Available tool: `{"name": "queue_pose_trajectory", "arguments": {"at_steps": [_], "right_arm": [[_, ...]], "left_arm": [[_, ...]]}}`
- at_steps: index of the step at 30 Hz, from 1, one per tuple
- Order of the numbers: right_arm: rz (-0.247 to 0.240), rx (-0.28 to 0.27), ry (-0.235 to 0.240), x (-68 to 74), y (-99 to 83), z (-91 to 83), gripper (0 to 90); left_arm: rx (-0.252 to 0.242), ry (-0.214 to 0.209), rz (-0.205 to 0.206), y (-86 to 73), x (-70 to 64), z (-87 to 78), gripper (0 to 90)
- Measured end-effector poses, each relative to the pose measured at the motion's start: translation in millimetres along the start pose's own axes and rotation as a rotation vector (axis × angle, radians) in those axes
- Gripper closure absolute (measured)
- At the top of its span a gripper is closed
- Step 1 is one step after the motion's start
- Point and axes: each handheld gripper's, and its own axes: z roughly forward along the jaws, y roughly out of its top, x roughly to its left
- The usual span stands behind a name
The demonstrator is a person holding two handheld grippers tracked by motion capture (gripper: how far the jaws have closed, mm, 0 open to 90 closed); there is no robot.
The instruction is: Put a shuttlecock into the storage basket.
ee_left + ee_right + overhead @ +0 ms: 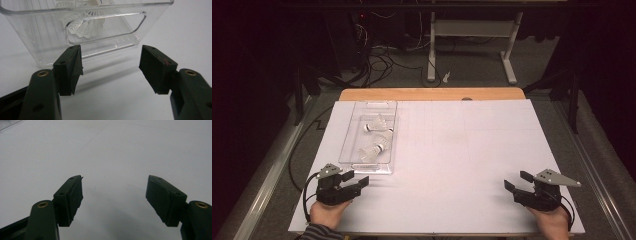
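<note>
White-topped table (452, 150), wooden far edge, clear plastic tray (354, 131) at left holding perhaps four shuttlecocks (377, 149)

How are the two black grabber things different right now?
The left gripper sits right by the near end of the clear tray of shuttlecocks; the right gripper has bare white table around it. The left gripper points toward the tray; the right gripper points left across the table. Both are open and hold nothing.
</note>
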Motion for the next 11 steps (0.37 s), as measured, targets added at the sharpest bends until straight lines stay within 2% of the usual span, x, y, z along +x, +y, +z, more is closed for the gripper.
{"name": "queue_pose_trajectory", "arguments": {"at_steps": [11], "right_arm": [[-0.003, 0.001, 0.000, 0.2, 0.2, 0.0, 30.4]], "left_arm": [[-0.003, 0.000, -0.001, 0.1, 0.2, -0.1, 35.6]]}}
